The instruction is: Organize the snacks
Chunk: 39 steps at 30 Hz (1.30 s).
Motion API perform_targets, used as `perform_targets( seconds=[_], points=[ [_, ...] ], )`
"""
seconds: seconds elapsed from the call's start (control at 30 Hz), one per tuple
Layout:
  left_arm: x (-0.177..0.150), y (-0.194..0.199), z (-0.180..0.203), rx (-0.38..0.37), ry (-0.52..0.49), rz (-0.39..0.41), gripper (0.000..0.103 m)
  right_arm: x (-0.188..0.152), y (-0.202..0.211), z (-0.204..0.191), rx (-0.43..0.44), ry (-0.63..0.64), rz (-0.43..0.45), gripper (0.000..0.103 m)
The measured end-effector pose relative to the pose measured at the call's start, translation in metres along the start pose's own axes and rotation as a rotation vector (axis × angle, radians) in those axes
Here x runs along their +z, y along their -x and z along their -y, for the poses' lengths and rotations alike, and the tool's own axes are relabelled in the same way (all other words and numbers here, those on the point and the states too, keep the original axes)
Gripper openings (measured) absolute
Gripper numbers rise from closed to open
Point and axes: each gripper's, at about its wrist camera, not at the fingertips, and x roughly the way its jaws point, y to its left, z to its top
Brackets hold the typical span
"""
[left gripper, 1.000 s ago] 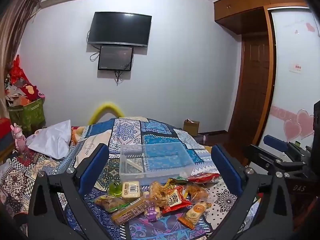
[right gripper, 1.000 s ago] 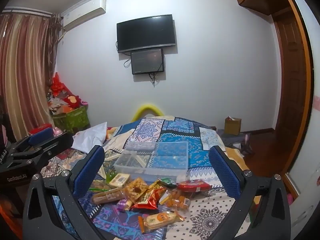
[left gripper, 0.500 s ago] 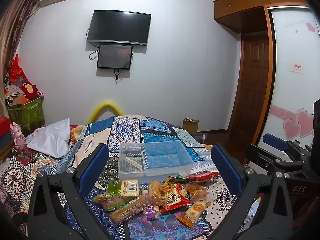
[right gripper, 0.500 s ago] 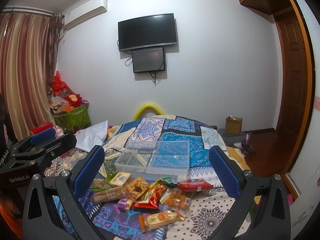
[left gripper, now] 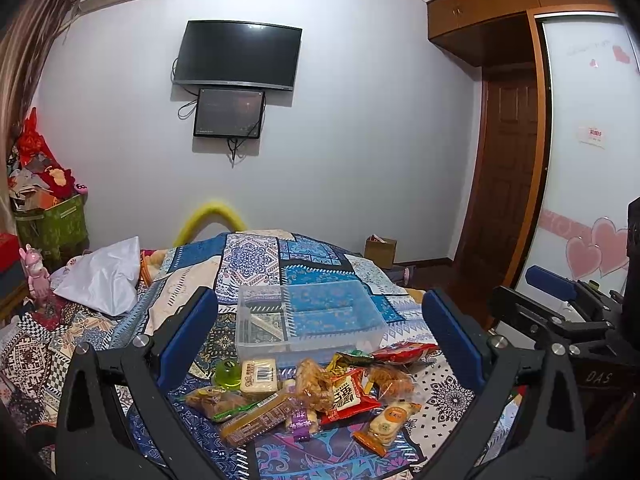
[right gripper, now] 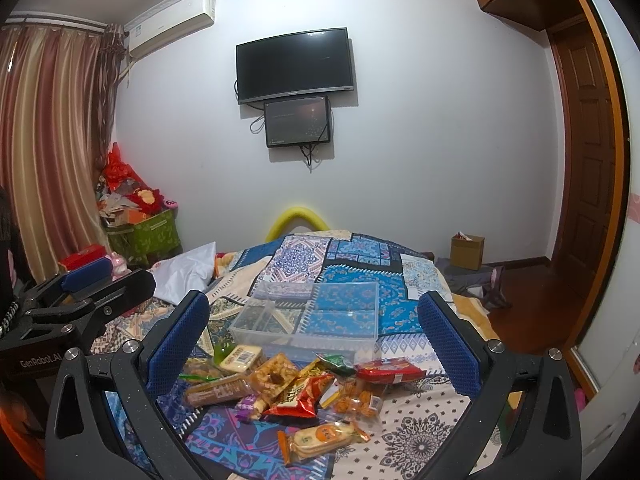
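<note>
Jaws on both my tools stand wide apart and grip nothing: the left gripper [left gripper: 320, 328] and the right gripper [right gripper: 314, 326] hang above a bed spread with a patterned quilt [left gripper: 256, 256]. The clear plastic bin [left gripper: 308, 320] sits on the quilt at about 12 o'clock between my left fingers, and I can see the blue quilt pattern through its walls and floor; it looks unfilled, divided into a narrow compartment on the left and a wider one on the right. From the right camera the same bin [right gripper: 312, 316] lies just beyond the snack pile. The snacks are loose on the quilt at 6 o'clock of the bin, touching and overlapping: a green jelly cup [left gripper: 228, 372], a pale barcoded packet [left gripper: 259, 374] just beside it, a long brown bar [left gripper: 256, 420], a red-and-white packet [left gripper: 348, 394], a red wrapper [left gripper: 404, 350] at the pile's 2 o'clock edge, and an orange-edged biscuit pack [right gripper: 324, 438] nearest me. A white bag [left gripper: 104, 276] rests at the bin's 9 o'clock, well apart. A green storage box [right gripper: 144, 234], heaped with red items, stands on the floor by the curtain. A small cardboard box [right gripper: 467, 251] sits against the far wall at 2 o'clock.
</note>
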Motion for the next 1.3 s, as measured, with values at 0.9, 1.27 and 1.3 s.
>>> perform_targets(
  seconds=[0.9, 1.27, 1.3],
  points=[
    [0.0022, 0.0039, -0.0002, -0.008, -0.003, 0.006, 0.103, 0.0007, 0.0031, 0.0005, -0.006, 0.007, 0.004, 0.103],
    [0.0014, -0.0012, -0.006, 0.003, -0.019, -0.002, 0.103, 0.0011, -0.0029, 0.0013, -0.014, 0.011, -0.013, 0.103],
    [0.0007, -0.0028, -0.0071, 0.0, -0.021, -0.006, 0.103, 0.0003, -0.0047, 0.0022, -0.015, 0.008, -0.019, 0.103]
  ],
)
